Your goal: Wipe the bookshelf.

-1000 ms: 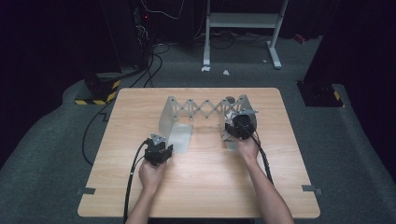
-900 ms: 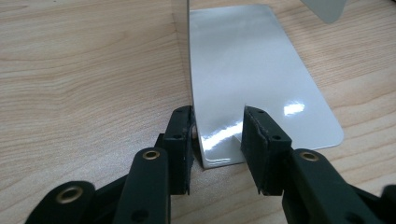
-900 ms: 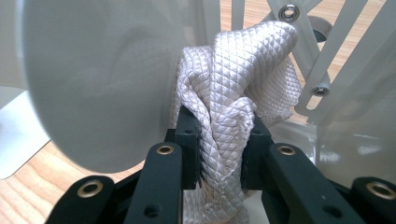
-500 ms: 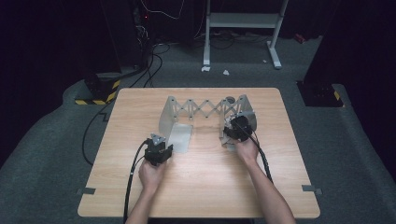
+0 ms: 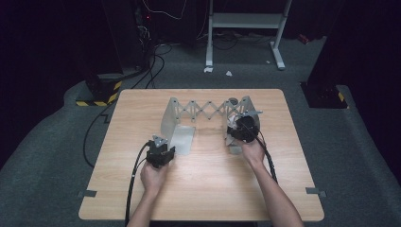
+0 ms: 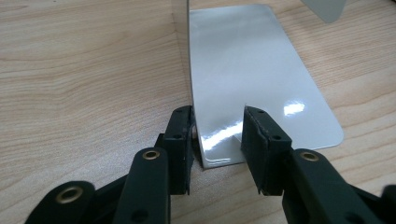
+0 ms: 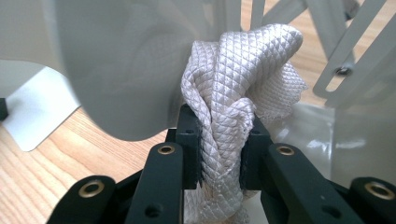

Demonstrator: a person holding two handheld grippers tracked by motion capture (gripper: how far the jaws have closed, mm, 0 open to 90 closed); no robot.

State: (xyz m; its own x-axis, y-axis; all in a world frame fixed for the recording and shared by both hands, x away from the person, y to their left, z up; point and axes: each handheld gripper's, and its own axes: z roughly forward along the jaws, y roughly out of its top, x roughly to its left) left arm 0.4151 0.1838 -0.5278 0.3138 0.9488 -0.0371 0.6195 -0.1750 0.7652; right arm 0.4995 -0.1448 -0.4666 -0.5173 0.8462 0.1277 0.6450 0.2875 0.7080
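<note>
The near half of the table lies bare, with open room between the two forearms. Farther back the rack bars the way: its lattice spans the middle, its end plates stand upright. Between those plates, bare wood is reachable from the near side.
</note>
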